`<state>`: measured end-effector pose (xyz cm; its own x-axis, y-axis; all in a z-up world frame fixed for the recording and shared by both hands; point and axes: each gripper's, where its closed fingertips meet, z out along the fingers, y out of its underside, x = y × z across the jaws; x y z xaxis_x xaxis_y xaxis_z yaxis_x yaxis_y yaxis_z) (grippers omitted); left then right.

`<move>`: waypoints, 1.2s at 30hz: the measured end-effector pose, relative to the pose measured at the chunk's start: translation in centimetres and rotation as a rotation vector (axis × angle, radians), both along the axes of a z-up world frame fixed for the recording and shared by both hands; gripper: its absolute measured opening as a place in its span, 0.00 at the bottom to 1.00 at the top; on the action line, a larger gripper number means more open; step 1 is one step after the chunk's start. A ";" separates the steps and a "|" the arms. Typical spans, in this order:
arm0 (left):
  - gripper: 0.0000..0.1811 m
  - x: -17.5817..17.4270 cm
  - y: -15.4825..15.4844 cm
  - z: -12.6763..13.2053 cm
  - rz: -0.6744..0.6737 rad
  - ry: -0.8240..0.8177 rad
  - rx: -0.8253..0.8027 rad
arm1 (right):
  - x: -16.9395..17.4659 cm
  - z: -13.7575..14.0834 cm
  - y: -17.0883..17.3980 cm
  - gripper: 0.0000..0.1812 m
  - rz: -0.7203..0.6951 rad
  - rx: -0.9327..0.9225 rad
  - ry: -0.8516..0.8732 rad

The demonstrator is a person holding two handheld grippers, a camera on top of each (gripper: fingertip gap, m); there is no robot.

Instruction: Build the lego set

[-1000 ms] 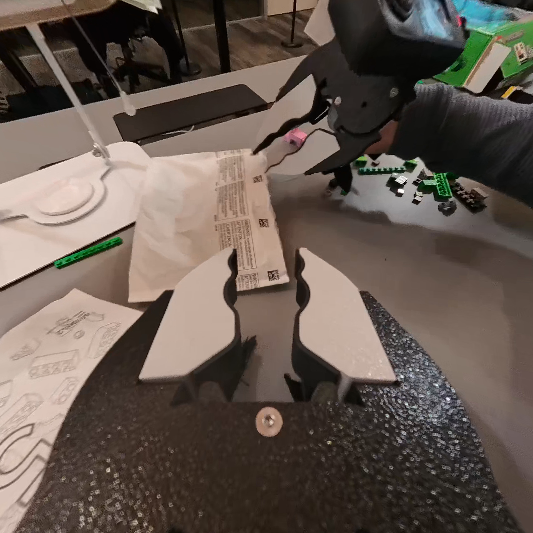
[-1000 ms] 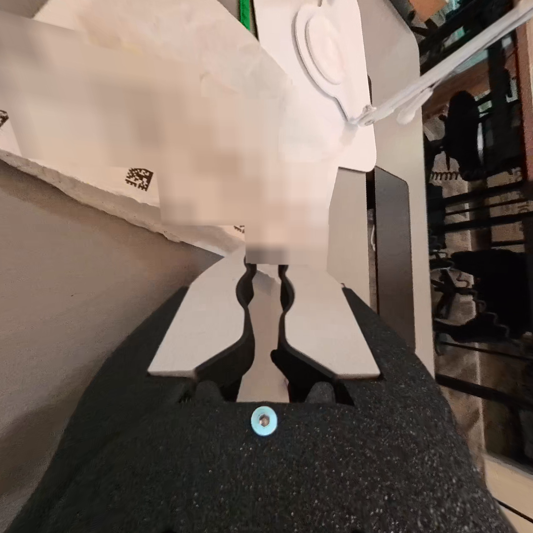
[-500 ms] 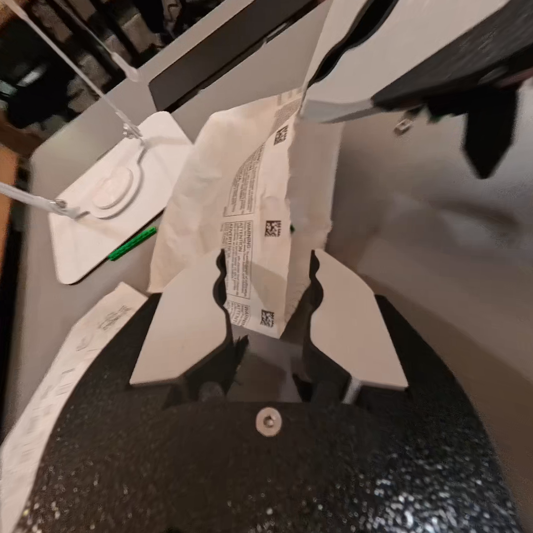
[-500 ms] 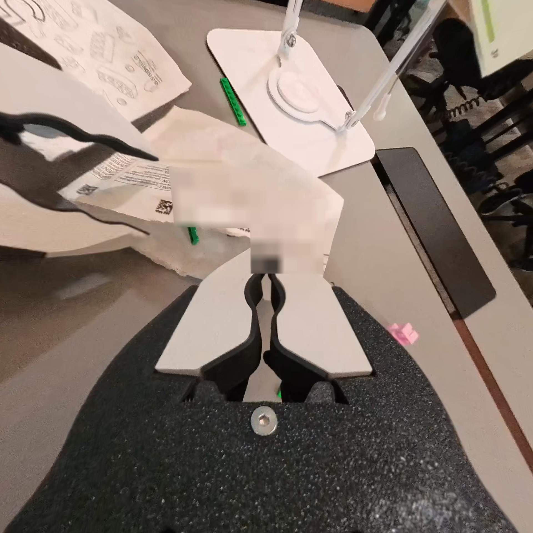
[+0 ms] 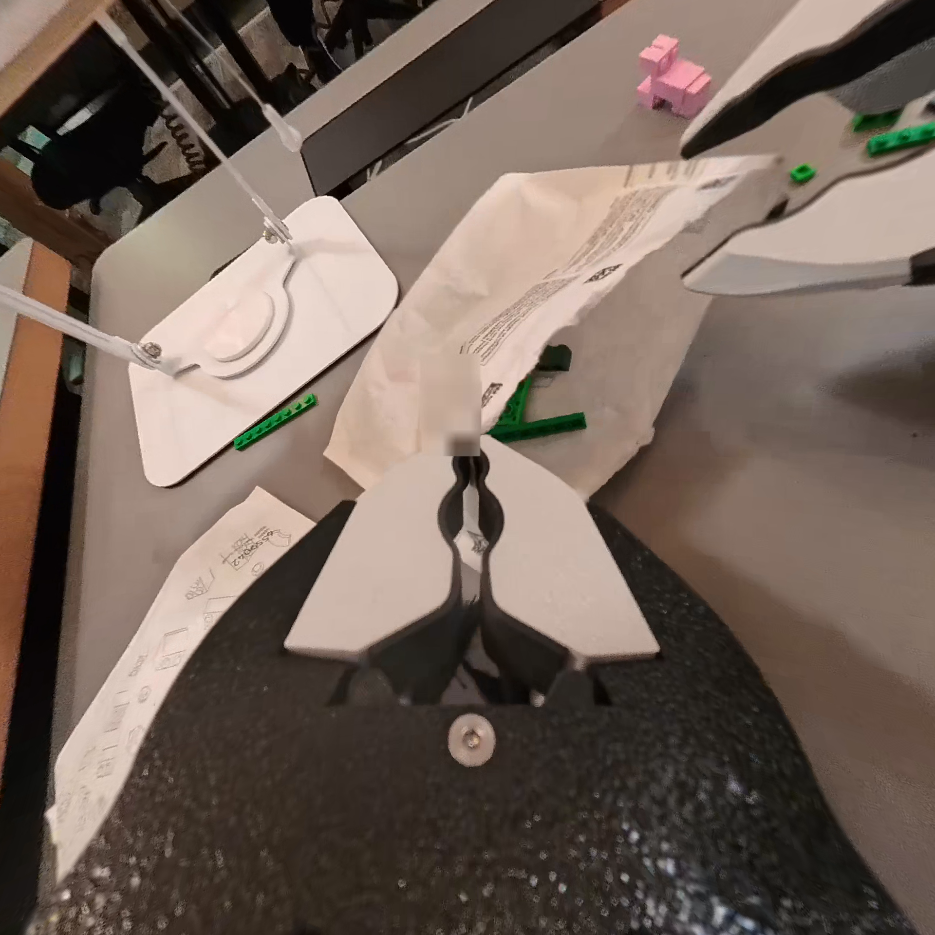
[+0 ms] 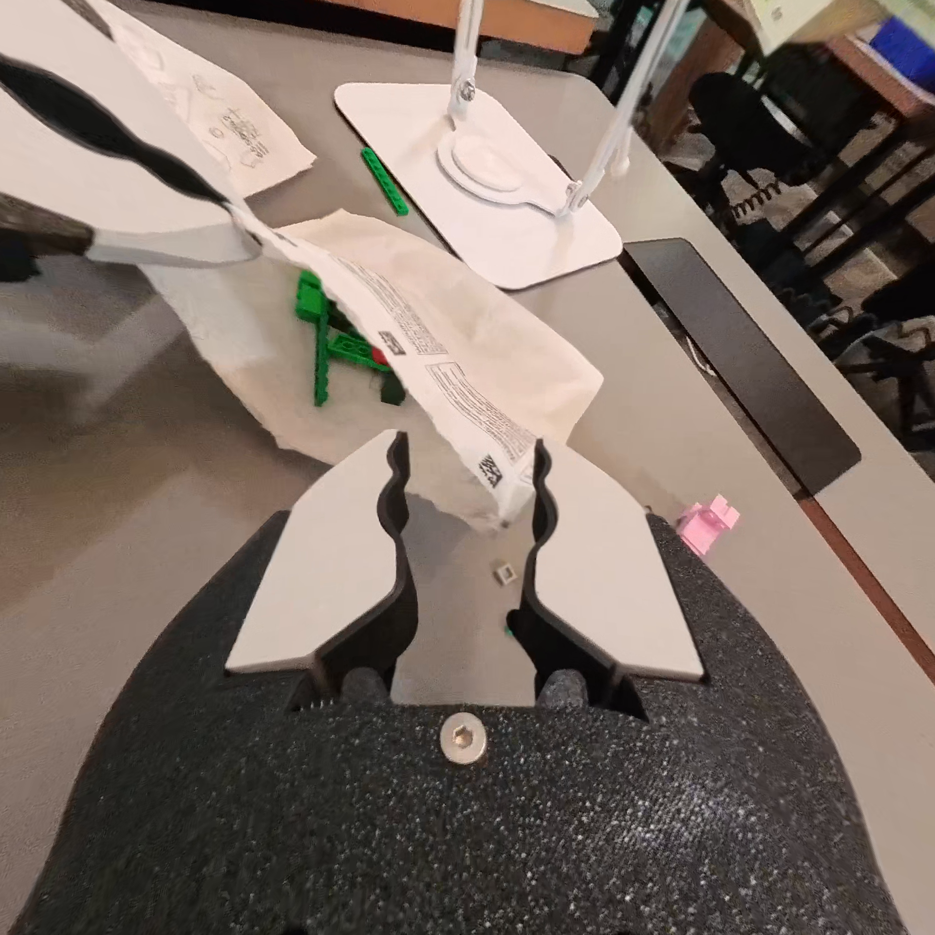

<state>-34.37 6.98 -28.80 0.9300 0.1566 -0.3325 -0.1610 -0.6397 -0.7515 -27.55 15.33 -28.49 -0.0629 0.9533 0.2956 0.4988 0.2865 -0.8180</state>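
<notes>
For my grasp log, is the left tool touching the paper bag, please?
Touching: the left wrist view shows the left tool shut on the paper bag.

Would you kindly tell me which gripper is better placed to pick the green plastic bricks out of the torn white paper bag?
Right. The right gripper has open jaws facing the green plastic bricks lying in the tear. The left gripper is shut on the torn white paper bag.

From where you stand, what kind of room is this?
Probably an office or lab workspace: a grey desk with a white lamp base, office chairs behind, and green bricks spilling from a torn paper bag.
</notes>
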 end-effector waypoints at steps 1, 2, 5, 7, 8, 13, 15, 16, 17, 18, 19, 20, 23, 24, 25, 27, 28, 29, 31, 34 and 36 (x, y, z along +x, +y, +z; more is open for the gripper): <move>0.00 0.0 0.0 0.1 -0.002 -0.014 0.008 | 0.1 -0.1 0.6 0.24 -0.028 0.009 0.000; 0.00 0.0 0.0 0.3 -0.006 -0.023 0.016 | 0.1 -0.2 1.1 0.25 -0.059 0.018 -0.002; 0.00 0.3 0.1 0.7 -0.032 -0.051 0.040 | 0.4 -0.7 2.4 0.23 -0.129 -0.004 -0.021; 0.00 0.5 0.1 0.7 -0.050 -0.063 0.051 | 0.5 -1.1 2.8 0.21 -0.155 -0.034 -0.038; 0.00 0.6 0.0 0.6 -0.057 -0.076 0.053 | 0.6 -1.4 2.8 0.18 -0.161 -0.043 -0.052; 0.00 0.9 0.3 0.4 -0.071 -0.126 0.079 | 0.7 -1.7 2.4 0.08 -0.164 -0.067 -0.064; 0.00 1.0 0.4 0.5 -0.074 -0.128 0.093 | 0.6 -1.2 2.1 0.06 -0.162 -0.063 -0.036; 0.00 1.1 0.4 0.6 -0.075 -0.129 0.100 | 0.7 -1.0 2.0 0.05 -0.161 -0.059 -0.023; 0.00 1.1 0.5 0.6 -0.077 -0.131 0.104 | 0.7 -0.9 1.7 0.05 -0.158 -0.056 -0.015; 0.00 1.2 0.5 0.6 -0.077 -0.131 0.108 | 0.8 -0.8 1.4 0.04 -0.153 -0.056 -0.010; 0.00 1.2 0.6 0.6 -0.077 -0.131 0.111 | 0.8 -0.8 1.1 0.04 -0.145 -0.061 -0.006; 0.00 1.3 0.6 0.6 -0.079 -0.134 0.117 | 0.9 -0.8 0.7 0.04 -0.137 -0.070 -0.004; 0.00 1.9 0.9 0.5 -0.101 -0.152 0.122 | 1.0 -0.7 -0.7 0.02 -0.108 -0.095 0.001; 0.00 2.0 0.9 0.5 -0.103 -0.140 0.123 | 1.1 -0.5 -1.1 0.01 -0.099 -0.103 0.005; 0.00 1.9 0.9 0.5 -0.102 -0.133 0.122 | 1.2 -0.5 -1.5 0.01 -0.091 -0.109 0.007; 0.00 2.1 1.0 0.6 -0.104 -0.153 0.131 | 1.3 -0.5 -2.1 0.01 -0.083 -0.111 0.010; 0.00 2.5 1.2 0.6 -0.114 -0.172 0.140 | 1.4 -0.5 -2.4 0.01 -0.081 -0.109 0.011; 0.00 2.9 1.4 0.7 -0.129 -0.191 0.150 | 1.4 -0.5 -2.5 0.00 -0.081 -0.105 0.013; 0.00 3.7 1.6 0.8 -0.153 -0.196 0.157 | 1.5 -0.5 -2.4 0.00 -0.090 -0.101 0.023; 0.00 3.7 1.6 0.8 -0.142 -0.205 0.165 | 1.8 -0.6 -2.0 0.00 -0.123 -0.117 0.041; 0.03 3.4 1.2 0.6 -0.132 -0.239 0.162 | 2.1 -0.7 -1.7 0.00 -0.146 -0.121 0.047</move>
